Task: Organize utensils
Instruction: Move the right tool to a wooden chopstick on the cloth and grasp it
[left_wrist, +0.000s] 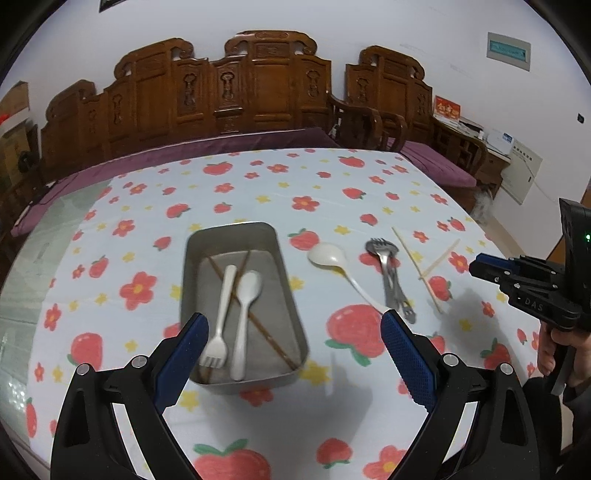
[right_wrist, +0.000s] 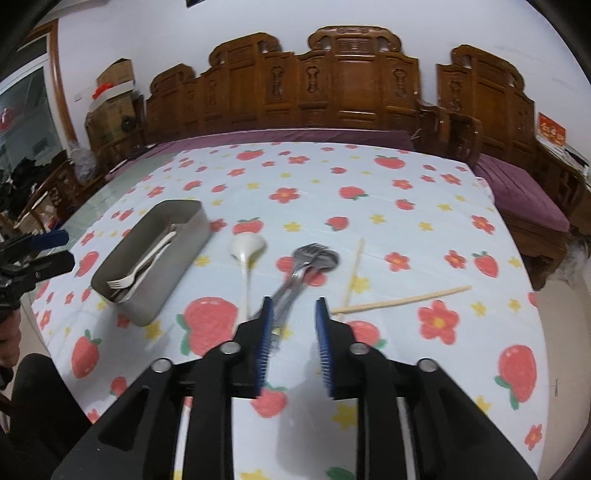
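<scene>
Both jaws gape empty: the left gripper (left_wrist: 293, 323) low over the metal tray (left_wrist: 192, 258), the right gripper (right_wrist: 294, 308) bottom-center above the steel cutlery (right_wrist: 314, 258).

Table (left_wrist: 258, 192) (strawberry cloth): tray (left_wrist: 291, 295), utensils (left_wrist: 391, 273).

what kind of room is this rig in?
Likely a home living or dining room. A carved wooden bench with purple cushions stands behind a table in a strawberry-print tablecloth, and stacked cardboard boxes sit in the corner.
</scene>
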